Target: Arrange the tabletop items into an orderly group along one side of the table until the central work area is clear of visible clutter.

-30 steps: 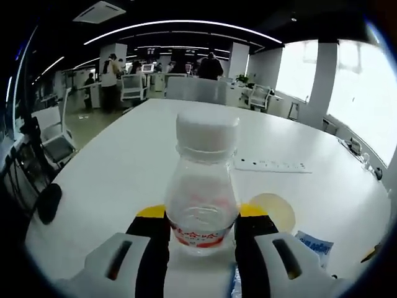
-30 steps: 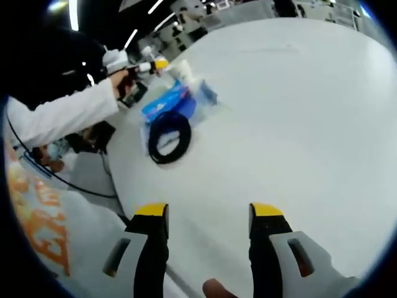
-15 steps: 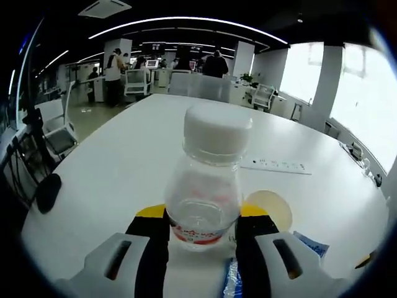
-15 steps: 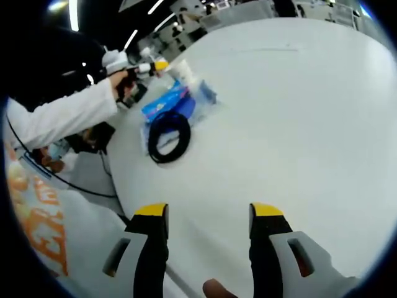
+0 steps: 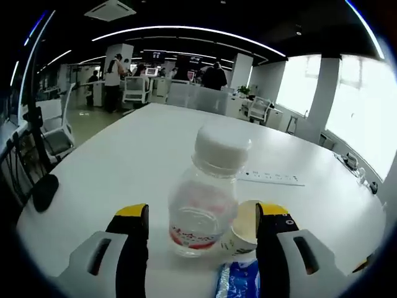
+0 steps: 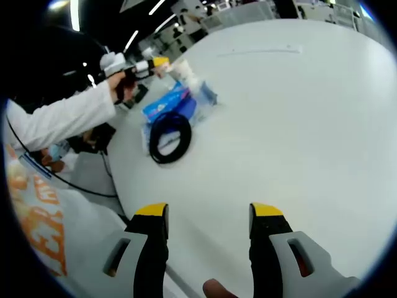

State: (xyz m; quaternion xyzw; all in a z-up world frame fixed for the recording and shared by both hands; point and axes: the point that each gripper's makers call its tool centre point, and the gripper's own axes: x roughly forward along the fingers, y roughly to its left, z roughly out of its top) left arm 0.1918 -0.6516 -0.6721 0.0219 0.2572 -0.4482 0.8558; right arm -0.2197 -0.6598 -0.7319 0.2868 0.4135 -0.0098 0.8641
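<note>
A clear water bottle (image 5: 206, 197) stands on the white table (image 5: 124, 161) between the released left gripper (image 5: 203, 233), beside a paper cup (image 5: 243, 230); right gripper (image 6: 208, 231) gapes empty.

- blue packet (image 5: 237, 280): lower part cut off at the bottom of the left gripper view, print unreadable
- paper cup (image 5: 243, 228): its left side hidden behind the bottle (image 5: 205, 192)
- bottle label: red text blurred, can't read
- right gripper view: bottle and cup by the left gripper (image 6: 162, 64) too small to tell apart
- black cable coil (image 6: 169, 137) covers part of the blue packet
</note>
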